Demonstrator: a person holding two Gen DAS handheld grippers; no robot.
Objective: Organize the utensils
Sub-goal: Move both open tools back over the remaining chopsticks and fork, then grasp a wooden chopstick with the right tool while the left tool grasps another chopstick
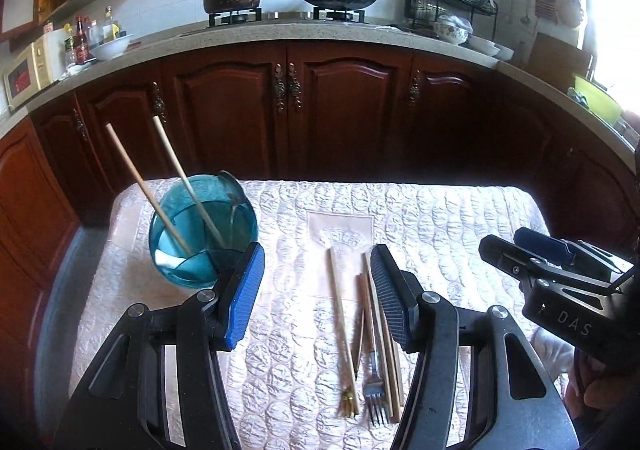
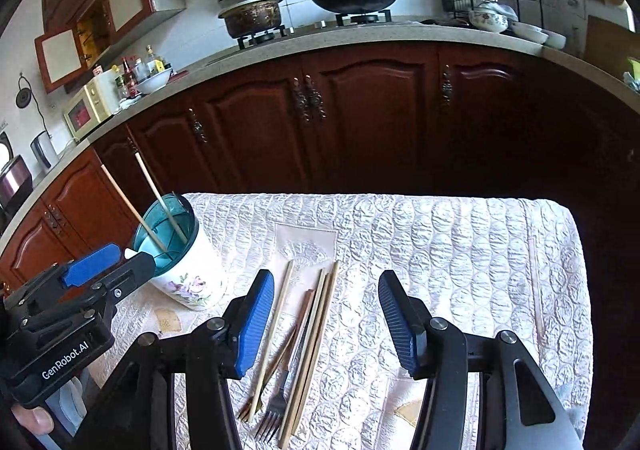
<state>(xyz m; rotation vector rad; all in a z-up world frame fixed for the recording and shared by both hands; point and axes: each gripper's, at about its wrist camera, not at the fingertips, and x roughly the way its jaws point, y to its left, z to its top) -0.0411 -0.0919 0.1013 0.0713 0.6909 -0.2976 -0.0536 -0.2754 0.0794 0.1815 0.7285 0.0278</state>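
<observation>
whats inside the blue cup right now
Two pale chopsticks stand in the cup, leaning left with their tops well above the rim. A thin metal handle rests against the far rim. The left claw hides the cup's near edge; what lies at the bottom is unclear.

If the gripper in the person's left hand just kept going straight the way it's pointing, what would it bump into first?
Probably the loose wooden chopsticks and metal fork lying on the white quilted cloth between its open fingers. The left gripper angles downward; depth is uncertain.
</observation>
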